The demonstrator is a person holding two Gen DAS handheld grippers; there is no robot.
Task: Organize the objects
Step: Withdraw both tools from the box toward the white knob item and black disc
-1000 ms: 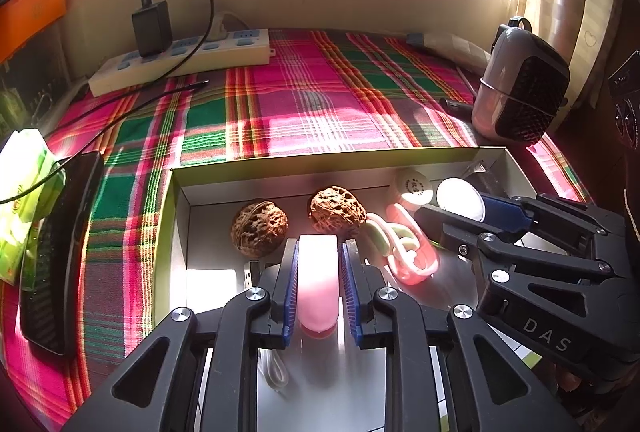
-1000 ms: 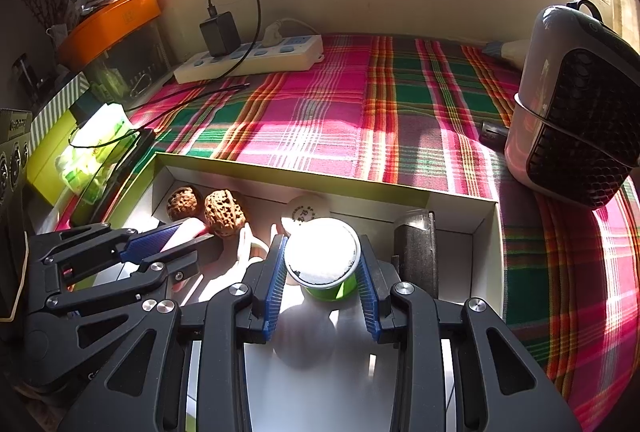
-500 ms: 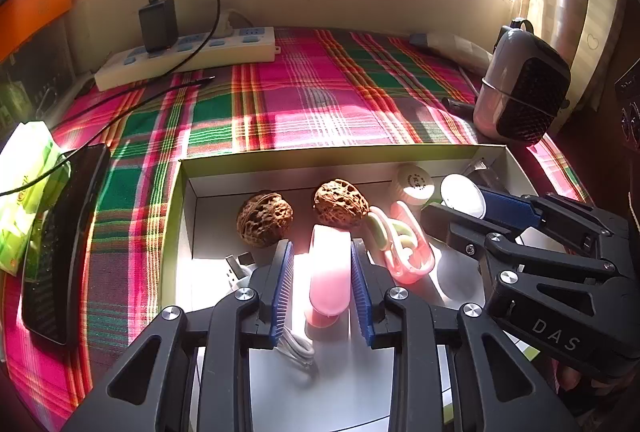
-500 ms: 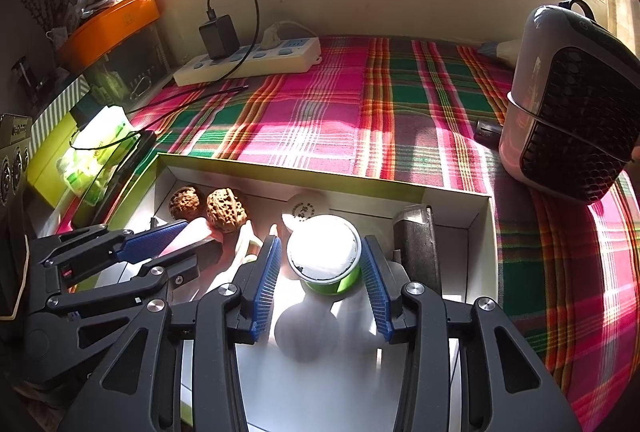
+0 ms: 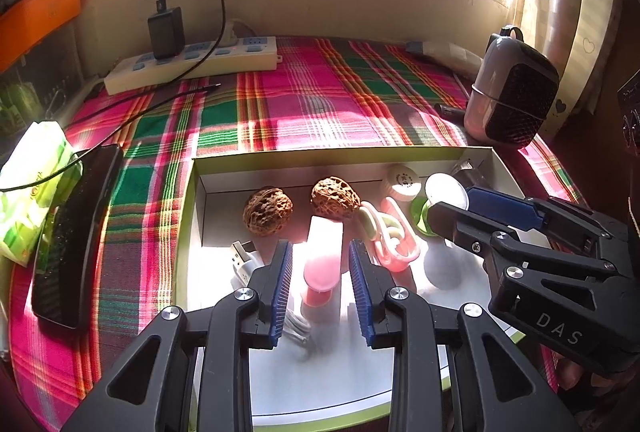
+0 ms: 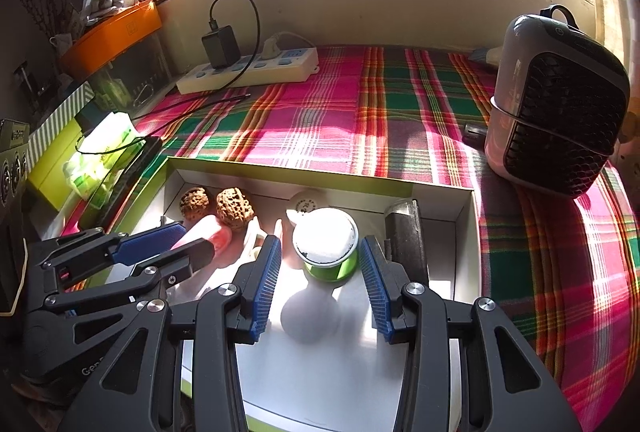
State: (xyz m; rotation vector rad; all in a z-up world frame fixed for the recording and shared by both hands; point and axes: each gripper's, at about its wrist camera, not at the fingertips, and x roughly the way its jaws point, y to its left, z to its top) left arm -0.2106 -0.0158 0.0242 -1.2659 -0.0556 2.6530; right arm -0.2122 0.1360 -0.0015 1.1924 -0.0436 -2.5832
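Both grippers have just been opening: left gripper (image 5: 320, 288) released the pink tube (image 5: 322, 260), right gripper (image 6: 320, 280) the green jar (image 6: 326, 246); each lies between loose fingers inside the box (image 5: 320, 151).

My plaid cloth (image 5: 312, 111) carries the shallow box (image 5: 340, 153) nearest me; a power strip (image 5: 192, 61) lies at the back, a small heater (image 5: 512, 99) right, a phone (image 5: 76, 232) left.

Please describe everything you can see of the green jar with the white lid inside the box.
The green jar is small and round, plastic by its look, with a flat white lid closed on a bright green body. It stands upright on the white floor of the box, in sunlight, casting a round shadow. It sits between the open blue-padded fingers of the right gripper, which stand clear of it.
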